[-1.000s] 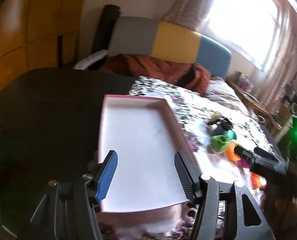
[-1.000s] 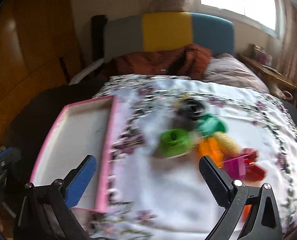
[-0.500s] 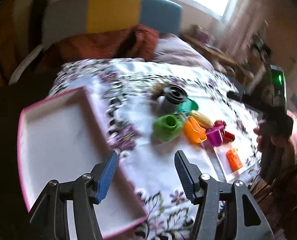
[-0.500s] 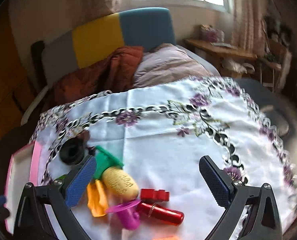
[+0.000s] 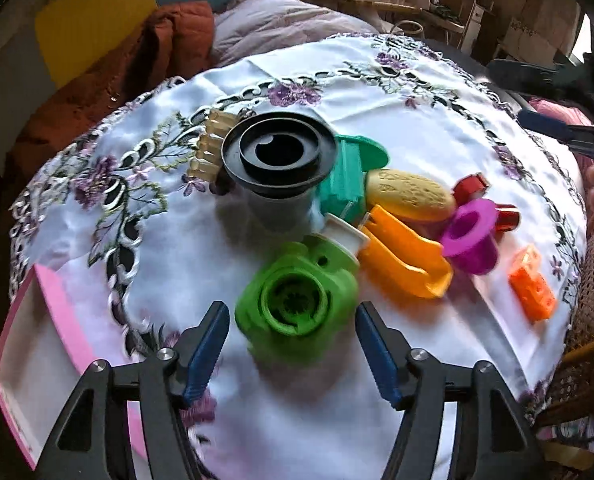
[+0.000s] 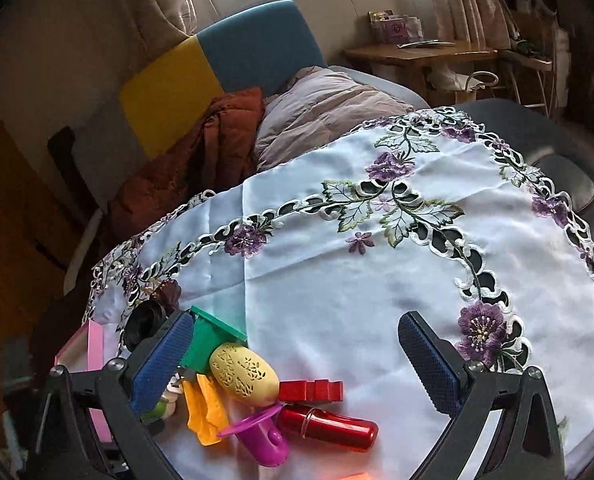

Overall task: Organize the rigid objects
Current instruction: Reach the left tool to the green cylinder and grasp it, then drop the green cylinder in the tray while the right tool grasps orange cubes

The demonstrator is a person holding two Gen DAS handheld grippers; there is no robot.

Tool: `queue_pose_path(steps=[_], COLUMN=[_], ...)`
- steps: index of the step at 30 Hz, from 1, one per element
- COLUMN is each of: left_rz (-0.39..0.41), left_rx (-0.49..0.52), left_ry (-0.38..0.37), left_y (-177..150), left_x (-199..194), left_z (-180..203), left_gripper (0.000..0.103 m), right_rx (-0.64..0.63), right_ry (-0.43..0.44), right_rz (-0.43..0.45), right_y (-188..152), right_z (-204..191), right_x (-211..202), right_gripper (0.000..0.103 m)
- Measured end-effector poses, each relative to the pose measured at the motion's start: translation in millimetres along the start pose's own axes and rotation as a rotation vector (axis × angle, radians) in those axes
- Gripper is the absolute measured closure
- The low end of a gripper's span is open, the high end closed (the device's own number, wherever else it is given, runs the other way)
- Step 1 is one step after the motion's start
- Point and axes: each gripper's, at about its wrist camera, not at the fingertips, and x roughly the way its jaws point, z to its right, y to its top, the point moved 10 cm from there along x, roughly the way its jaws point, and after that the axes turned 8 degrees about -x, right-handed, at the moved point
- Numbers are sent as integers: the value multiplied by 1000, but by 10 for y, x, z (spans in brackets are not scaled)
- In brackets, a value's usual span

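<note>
two views, both shifted since a second ago: the left gripper (image 5: 293, 354), then over the pink tray (image 5: 63, 320), now hangs over the lime green round toy (image 5: 297, 304), jaws opening, pads flanking it without contact. the right gripper (image 6: 297, 364), jaws apart and empty, has swung from the toy cluster to bare embroidered tablecloth (image 6: 377, 264). only the left view shows the black-lidded container (image 5: 279, 156) and orange block (image 5: 533, 284); only the right shows the whole red cylinder (image 6: 329, 428).
</note>
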Motion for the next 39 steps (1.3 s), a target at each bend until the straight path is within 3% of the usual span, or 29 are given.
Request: queue_pose_path(steps=[5, 10, 15, 22, 26, 30, 33, 34, 39], left_rz=[-26, 25, 93, 178, 209, 258, 287, 291, 307], left_rx=[-16, -52, -141, -173, -240, -287, -303, -307, -339], left_ry=[-49, -83, -98, -82, -95, -117, -135, -140, -157], left_y=[16, 6, -193, -445, -511, -560, -598, -607, -732], left_x=[176, 112, -165, -502, -641, -837, -972, -995, -1109], left_z=[5, 42, 80, 118, 12, -74, -98, -104, -189], left_gripper=[37, 40, 40, 40, 40, 40, 40, 40, 40], right_rx=[23, 48, 44, 32, -14, -148, -200, -208, -174], right_ry=[8, -13, -27, -7, 58, 69, 30, 10, -73], right_rz=[7, 3, -28, -120, -203, -381, -509, -550, -624], right_y=[27, 28, -15, -168, -314, -683, -996, -1091, -1311], right_z=[38, 121, 154, 117, -48, -200, -190, -175, -61], right_x=[-2, 15, 72, 181, 88, 30, 36, 40, 75], right_gripper=[0, 0, 0, 0, 0, 0, 2, 8, 15])
